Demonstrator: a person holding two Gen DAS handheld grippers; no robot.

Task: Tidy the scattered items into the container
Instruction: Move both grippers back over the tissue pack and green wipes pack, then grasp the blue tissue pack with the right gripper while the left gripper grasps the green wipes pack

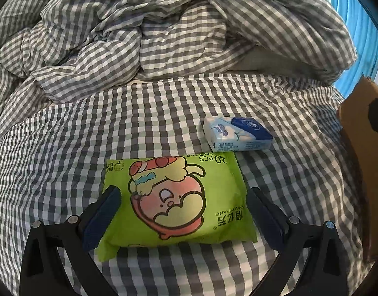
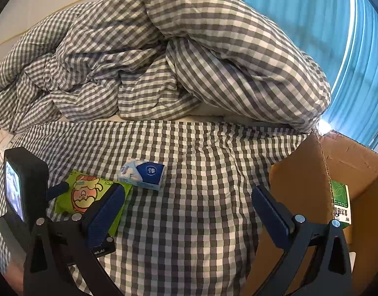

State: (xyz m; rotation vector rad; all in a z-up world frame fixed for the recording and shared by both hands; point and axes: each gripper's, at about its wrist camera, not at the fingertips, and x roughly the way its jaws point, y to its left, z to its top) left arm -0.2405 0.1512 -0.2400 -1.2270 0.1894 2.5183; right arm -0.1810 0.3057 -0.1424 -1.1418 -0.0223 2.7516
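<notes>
Left gripper (image 1: 184, 208): jaws spread wide, one pad on each side of the green wipes pack (image 1: 176, 202); the left pad (image 1: 103, 218) overlaps the pack's left edge, the right pad sits just beside its right edge. Whether either pad presses the wrapper I cannot tell; nothing is clamped yet.
Green wipes pack: lies flat on the checked bedsheet (image 1: 65, 160), near side of the bed, cartoon print facing up.
Tissue packet (image 1: 237, 134): blue and white, just beyond the pack's far right corner, possibly touching it; also lying on the sheet.
Duvet (image 1: 139, 37): bunched up at the far side, well apart from both items.
Right gripper (image 2: 187, 212): jaws wide apart, holding nothing, hovering over bare sheet between the items and the box.
Cardboard box (image 2: 302, 185): at the right edge of the bed, top open; a green carton (image 2: 340, 204) already stands inside.
Stage, as I judge it: two items left to move, the wipes pack next.
Risk, soft pack: the wrapper is likely slick and squashy, so a squeeze across its width could buckle it and let it slide out.
Risk, sheet: pads low on the bed could pinch the cloth along with the pack and drag it.
Risk, neighbour: lifting the pack could nudge the tissue packet.
Risk, box wall: a sagging pack carried right could catch the near rim.
</notes>
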